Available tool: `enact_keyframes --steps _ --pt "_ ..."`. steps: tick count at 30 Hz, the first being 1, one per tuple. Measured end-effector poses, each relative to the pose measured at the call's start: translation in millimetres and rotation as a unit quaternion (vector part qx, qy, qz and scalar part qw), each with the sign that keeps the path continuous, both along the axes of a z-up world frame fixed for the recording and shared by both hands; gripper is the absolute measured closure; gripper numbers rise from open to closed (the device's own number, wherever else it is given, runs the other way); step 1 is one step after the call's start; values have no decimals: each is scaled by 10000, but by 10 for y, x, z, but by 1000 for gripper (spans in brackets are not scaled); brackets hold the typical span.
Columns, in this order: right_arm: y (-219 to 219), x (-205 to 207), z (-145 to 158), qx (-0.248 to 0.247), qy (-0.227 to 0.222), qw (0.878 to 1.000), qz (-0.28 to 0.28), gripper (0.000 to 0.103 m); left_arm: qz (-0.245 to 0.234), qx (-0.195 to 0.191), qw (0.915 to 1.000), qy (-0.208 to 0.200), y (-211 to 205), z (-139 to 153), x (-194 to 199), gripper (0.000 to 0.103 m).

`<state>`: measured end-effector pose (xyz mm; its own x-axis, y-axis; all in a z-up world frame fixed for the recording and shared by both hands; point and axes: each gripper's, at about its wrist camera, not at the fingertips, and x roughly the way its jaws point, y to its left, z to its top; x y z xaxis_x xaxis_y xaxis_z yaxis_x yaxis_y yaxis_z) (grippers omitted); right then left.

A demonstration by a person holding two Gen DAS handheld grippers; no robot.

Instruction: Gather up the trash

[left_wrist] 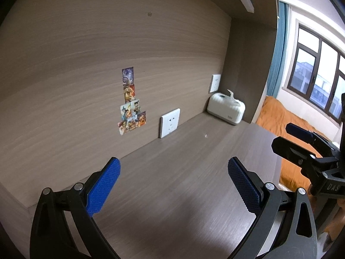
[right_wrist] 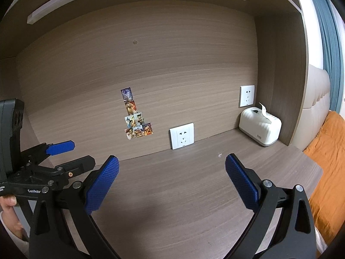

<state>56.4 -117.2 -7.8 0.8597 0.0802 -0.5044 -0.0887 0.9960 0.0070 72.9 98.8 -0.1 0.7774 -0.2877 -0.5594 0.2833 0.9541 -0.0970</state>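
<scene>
A tiny white scrap (left_wrist: pixel 206 136) (right_wrist: pixel 220 155) lies on the brown wooden desk (left_wrist: pixel 183 205) (right_wrist: pixel 172 205), near the back wall and left of the tissue box. My left gripper (left_wrist: pixel 174 161) hovers open over the desk with nothing between its blue pads (left_wrist: pixel 103 185). My right gripper (right_wrist: pixel 172 158) is open and empty too, with the scrap just beyond its right fingertip. Each gripper shows in the other's view: the right gripper (left_wrist: pixel 282 137) off the desk's right edge, the left gripper (right_wrist: pixel 83 152) at the left. A hand (right_wrist: pixel 9 200) holds the left one.
A white tissue box (left_wrist: pixel 226 109) (right_wrist: pixel 259 129) sits in the back right corner. Two wall sockets (left_wrist: pixel 170 122) (right_wrist: pixel 181 136) and colourful stickers (left_wrist: pixel 130 103) (right_wrist: pixel 135 118) are on the back panel. An orange-covered bed (left_wrist: pixel 280 120) (right_wrist: pixel 325 151) lies right of the desk.
</scene>
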Motion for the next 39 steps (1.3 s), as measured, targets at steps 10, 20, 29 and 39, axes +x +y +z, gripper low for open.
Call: enact_keyframes --steps 10,20,29,39 --pt "6 11 0 -42 -11 10000 22 5 111 -116 9999 61 63 3 51 5" --pt "9 11 12 -62 -27 10000 16 5 148 -35 9999 -7 34 29 18 5" --pt "-4 -14 7 -71 -12 10000 6 5 123 -13 9999 -19 8 29 10 5" --pt "-52 -92 -5 -36 -1 10000 -40 5 76 76 9999 -74 -47 20 1 5"
